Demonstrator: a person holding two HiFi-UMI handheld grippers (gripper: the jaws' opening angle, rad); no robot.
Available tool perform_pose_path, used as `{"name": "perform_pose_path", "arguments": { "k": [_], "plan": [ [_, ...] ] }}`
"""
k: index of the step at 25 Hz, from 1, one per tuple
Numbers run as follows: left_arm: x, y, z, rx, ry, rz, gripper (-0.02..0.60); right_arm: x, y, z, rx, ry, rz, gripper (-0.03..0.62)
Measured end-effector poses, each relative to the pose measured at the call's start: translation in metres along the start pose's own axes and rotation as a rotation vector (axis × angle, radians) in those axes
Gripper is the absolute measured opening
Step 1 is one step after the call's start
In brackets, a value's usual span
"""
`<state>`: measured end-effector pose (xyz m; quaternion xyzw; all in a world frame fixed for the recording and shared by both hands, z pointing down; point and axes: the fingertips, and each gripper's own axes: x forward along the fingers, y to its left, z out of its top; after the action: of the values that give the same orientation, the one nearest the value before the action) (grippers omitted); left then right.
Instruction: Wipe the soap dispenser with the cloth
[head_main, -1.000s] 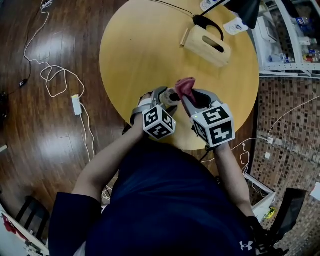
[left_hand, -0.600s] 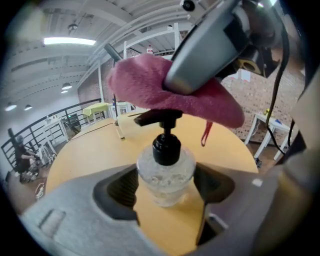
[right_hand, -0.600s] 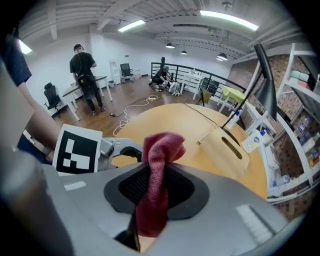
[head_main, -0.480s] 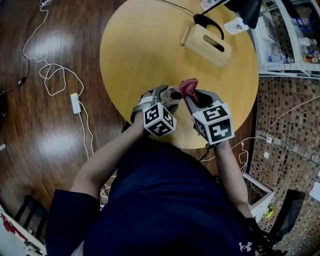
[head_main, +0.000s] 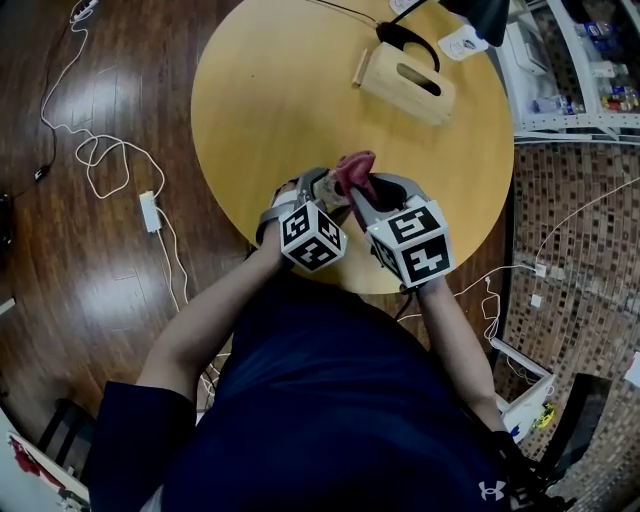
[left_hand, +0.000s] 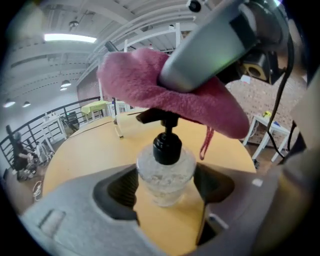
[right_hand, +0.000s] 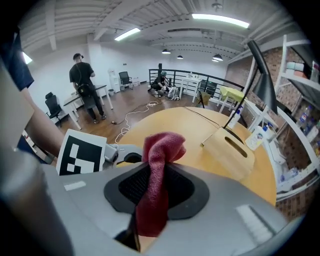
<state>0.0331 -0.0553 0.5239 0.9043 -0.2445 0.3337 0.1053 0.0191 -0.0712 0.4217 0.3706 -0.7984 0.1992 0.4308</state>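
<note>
A clear glass soap dispenser (left_hand: 166, 172) with a black pump sits between the jaws of my left gripper (left_hand: 167, 189), whose pads press on both its sides. A dark pink cloth (left_hand: 150, 85) lies draped over the pump head. My right gripper (right_hand: 155, 185) is shut on that cloth (right_hand: 159, 170), which stands up from its jaws in a bunched fold. In the head view both grippers meet over the near edge of the round table, the left gripper (head_main: 318, 192) beside the right gripper (head_main: 362, 192), with the cloth (head_main: 352, 168) on top. There the dispenser is mostly hidden.
A wooden slotted box (head_main: 405, 82) lies at the far side of the yellow round table (head_main: 260, 110), next to a black lamp base (head_main: 400, 40). White shelves (head_main: 580, 70) stand to the right. Cables (head_main: 100, 160) trail over the wooden floor at left.
The right gripper has carried the cloth slightly left, over the dispenser's top, which now hides the pump in the head view. The left gripper has stayed put.
</note>
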Motion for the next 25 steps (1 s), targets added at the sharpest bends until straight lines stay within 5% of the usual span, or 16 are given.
{"name": "perform_pose_path", "arguments": {
  "k": [10,14,18,21,25],
  "plan": [
    [-0.01,0.003,0.002,0.036,-0.008,0.002,0.363,0.001,-0.038,-0.055,0.216,0.033,-0.032,0.095],
    [-0.019,0.007,0.008,0.073,0.009,0.09,0.385,0.014,-0.024,-0.064,0.222,0.036,0.006,0.095],
    [-0.015,0.001,0.002,0.069,0.047,0.043,0.324,0.035,-0.017,-0.062,0.188,0.058,0.011,0.095],
    [-0.014,0.001,0.002,0.163,0.042,-0.046,0.322,0.043,-0.025,-0.053,0.177,0.049,0.003,0.095],
    [-0.012,0.001,-0.002,0.395,0.075,-0.166,0.322,0.047,-0.034,-0.039,0.183,0.009,-0.001,0.095]
  ]
}}
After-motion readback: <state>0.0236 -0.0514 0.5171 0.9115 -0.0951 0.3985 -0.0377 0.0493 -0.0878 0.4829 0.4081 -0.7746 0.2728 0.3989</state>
